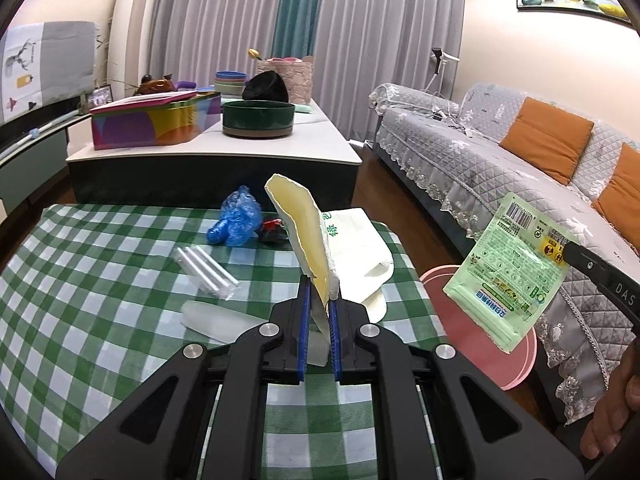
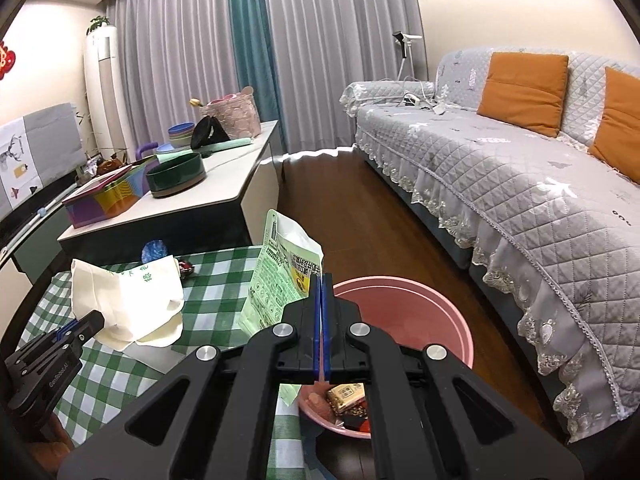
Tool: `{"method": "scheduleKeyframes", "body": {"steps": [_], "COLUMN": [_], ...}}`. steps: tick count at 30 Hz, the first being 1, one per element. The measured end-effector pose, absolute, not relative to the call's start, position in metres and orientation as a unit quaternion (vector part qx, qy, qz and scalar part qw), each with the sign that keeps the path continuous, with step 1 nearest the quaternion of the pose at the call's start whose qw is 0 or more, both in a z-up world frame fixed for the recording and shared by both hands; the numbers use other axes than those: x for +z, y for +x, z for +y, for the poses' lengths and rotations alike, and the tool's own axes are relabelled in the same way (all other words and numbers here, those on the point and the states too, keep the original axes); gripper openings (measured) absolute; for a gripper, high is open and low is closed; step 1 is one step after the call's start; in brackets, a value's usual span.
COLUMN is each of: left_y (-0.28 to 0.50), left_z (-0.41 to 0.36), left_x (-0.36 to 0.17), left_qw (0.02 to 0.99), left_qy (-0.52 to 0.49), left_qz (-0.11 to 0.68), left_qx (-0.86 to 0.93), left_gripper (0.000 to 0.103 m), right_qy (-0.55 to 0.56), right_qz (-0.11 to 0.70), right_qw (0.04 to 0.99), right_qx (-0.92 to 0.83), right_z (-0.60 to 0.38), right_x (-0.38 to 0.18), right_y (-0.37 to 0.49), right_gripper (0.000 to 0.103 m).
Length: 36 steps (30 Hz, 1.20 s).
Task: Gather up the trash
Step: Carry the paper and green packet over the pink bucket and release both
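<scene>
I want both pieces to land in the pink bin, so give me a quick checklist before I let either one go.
1. Right gripper jaws shut on the green packet: ok.
2. Left gripper jaws shut on the cream paper wrapper: ok.
3. Green packet over the pink bin: cannot tell; it looks to hang at the near rim.
4. Cream paper wrapper over the bin: not ok, it is above the checked tablecloth.
5. Room in the bin: ok, only a few wrappers at the bottom.
</scene>
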State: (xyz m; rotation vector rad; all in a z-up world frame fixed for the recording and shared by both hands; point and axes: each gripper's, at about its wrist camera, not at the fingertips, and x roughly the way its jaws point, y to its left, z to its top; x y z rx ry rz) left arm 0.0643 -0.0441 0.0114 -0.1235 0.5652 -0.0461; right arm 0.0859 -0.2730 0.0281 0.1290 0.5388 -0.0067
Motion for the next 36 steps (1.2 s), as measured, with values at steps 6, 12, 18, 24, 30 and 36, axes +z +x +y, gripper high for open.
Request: {"method": "scheduleKeyframes", "body": {"steps": [6, 12, 18, 24, 30, 36], "left_y": [0.068, 0.072, 0.078, 0.083, 0.089, 0.095], "left_z": [-0.056, -0.072, -0.09, -0.107, -0.121, -0.135], "left_x": [0.01, 0.008, 0.004, -0.001, -0.007, -0.012], "left_qw": [0.958, 0.956, 0.955, 0.953, 0.951, 0.95], "left_qy": [-0.058, -0.056, -0.052, -0.046, -0.039, -0.03], "left_qz": [0.279, 0.282, 0.286, 0.289, 0.293, 0.293], "left_qx": [-0.037, -0.052, -0.068, -0.082, -0.095, -0.107], "left_gripper": [0.009, 0.009, 0.009, 0.009, 0.009, 0.009], "right_qy": [0.066, 0.07, 0.073, 0.077, 0.083, 0.082], "right_qz": [0.263, 0.259, 0.257, 0.255, 0.255, 0.253], "right_qw": [0.962, 0.962, 0.962, 0.961, 0.959, 0.958], "right_qx": [-0.019, -0.04, -0.06, -0.079, -0.092, -0.105], "right_z": [-0.285, -0.301, -0.315, -0.33, -0.341, -0.348], "right_x": [0.027, 0.025, 0.022, 0.018, 0.013, 0.009], "right_y": [0.086, 0.086, 0.088, 0.09, 0.094, 0.098], "right_gripper": [0.001, 0.001, 0.001, 0.001, 0.001, 0.001]}}
